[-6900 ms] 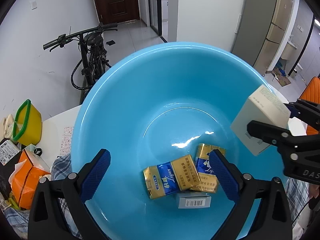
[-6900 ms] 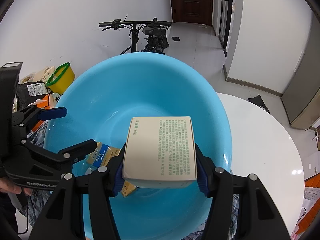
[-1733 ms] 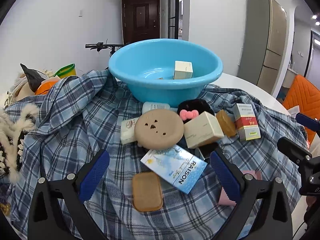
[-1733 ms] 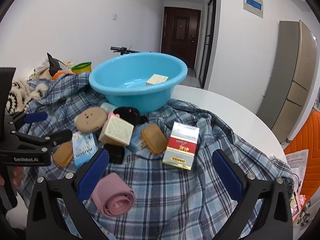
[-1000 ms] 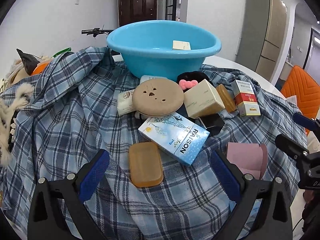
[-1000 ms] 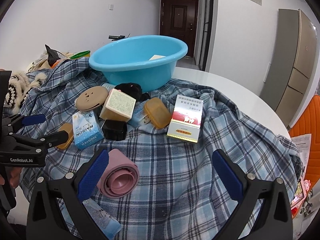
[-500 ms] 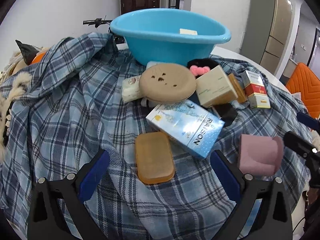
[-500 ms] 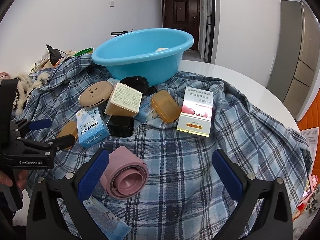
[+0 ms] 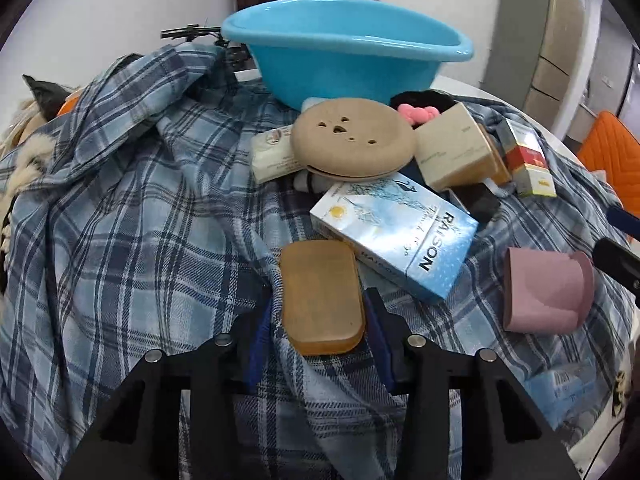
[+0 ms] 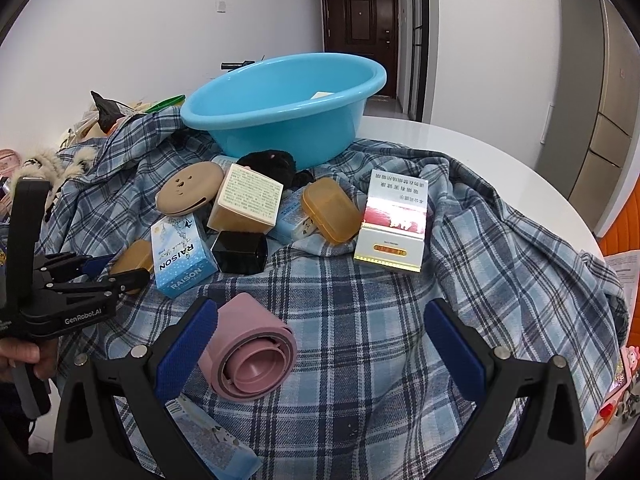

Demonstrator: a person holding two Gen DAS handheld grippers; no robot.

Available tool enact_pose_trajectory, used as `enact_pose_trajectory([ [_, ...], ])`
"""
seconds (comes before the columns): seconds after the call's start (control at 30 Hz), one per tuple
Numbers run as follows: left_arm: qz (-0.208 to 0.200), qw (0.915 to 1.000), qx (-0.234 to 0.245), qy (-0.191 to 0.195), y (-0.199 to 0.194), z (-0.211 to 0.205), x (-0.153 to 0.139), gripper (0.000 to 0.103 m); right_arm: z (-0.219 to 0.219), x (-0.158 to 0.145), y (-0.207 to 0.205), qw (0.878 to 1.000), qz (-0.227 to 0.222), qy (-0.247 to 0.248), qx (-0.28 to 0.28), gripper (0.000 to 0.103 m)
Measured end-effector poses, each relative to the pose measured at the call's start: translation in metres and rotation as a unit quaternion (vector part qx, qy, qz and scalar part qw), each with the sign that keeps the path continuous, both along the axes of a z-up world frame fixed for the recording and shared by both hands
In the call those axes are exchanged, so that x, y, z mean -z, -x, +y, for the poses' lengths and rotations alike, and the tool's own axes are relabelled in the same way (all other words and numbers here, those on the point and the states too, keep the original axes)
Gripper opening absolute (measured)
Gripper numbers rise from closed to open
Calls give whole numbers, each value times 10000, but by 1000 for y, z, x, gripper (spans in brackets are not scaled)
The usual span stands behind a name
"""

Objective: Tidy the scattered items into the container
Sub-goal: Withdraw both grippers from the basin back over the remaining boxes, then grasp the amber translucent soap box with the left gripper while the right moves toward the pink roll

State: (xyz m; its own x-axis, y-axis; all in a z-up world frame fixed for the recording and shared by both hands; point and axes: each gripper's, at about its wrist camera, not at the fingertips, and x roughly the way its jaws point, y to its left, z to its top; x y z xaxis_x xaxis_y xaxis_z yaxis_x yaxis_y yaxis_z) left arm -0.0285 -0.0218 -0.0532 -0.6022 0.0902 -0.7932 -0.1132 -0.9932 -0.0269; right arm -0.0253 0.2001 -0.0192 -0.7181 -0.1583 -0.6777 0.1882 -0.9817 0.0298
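We take the blue basin (image 10: 280,108) as our landmark; it sits at the far side of the plaid cloth (image 10: 380,320) that covers the white table (image 10: 480,152), and a pale box (image 10: 322,95) shows inside it near its far rim.

Our left gripper (image 9: 320,320) has its blue pads pressed against both long sides of the amber soap case (image 9: 322,312), which lies flat on the cloth well in front of the basin. From the right wrist camera we see this same gripper (image 10: 120,272) at the left, closed around that amber case (image 10: 134,258).

Our right gripper (image 10: 320,344) stands wide open with nothing between its pads; the pink roll (image 10: 250,354) lies on its side just inside the left pad, farther from the basin than anything else on the cloth.

Between the basin and the amber case lies the blue RAISON box (image 9: 394,236), its near corner just beside the case. Closer to the basin, the tan round lid (image 9: 354,146) rests on a white packet (image 9: 276,156), with a black plush item (image 10: 272,164) touching the basin's front wall. To the right of these sit a beige box (image 9: 452,152), an orange case (image 10: 330,208), a black box (image 10: 240,252) and a red-and-white carton (image 10: 394,222), all on the cloth in front of the basin.
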Motion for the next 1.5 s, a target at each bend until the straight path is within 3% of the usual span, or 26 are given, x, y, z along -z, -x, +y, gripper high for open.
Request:
enact_pose_trajectory([
  [0.33, 236, 9997, 50, 68, -8, 2, -20, 46, -1, 2, -2, 9999, -65, 44, -89, 103],
  [0.57, 96, 9998, -86, -145, -11, -13, -17, 46, -6, 5, -4, 9997, -97, -9, -207, 103],
  [0.67, 87, 9999, -111, -18, -12, -11, -11, 51, -6, 6, -3, 9997, -106, 26, -211, 103],
  [0.8, 386, 9991, -119, 92, -16, -5, -16, 81, -7, 6, -4, 9997, -115, 2, -214, 103],
  [0.83, 486, 9988, -89, 72, -17, -4, -19, 84, -6, 6, -4, 9997, -118, -1, -205, 103],
  [1.07, 457, 9989, 66, -106, -10, 1, -22, 85, 0, 8, -2, 9998, -163, 100, -103, 103],
  [1.37, 258, 9997, 0, 33, -3, 3, -4, 84, 7, 9, 1, 9995, -235, 224, -36, 103],
  [1.4, 263, 9996, -21, 20, -2, 3, -2, 80, 7, 9, 1, 9994, -234, 240, -36, 103],
  [1.43, 284, 9996, -31, 14, -3, 2, -2, 54, 7, 8, 1, 9994, -234, 258, -43, 103],
  [1.47, 287, 9996, -14, 38, -3, 3, -2, 43, 7, 8, 1, 9994, -233, 271, -50, 103],
  [1.5, 287, 9996, 33, 59, -4, 4, -3, 42, 7, 8, 0, 9994, -228, 274, -53, 103],
])
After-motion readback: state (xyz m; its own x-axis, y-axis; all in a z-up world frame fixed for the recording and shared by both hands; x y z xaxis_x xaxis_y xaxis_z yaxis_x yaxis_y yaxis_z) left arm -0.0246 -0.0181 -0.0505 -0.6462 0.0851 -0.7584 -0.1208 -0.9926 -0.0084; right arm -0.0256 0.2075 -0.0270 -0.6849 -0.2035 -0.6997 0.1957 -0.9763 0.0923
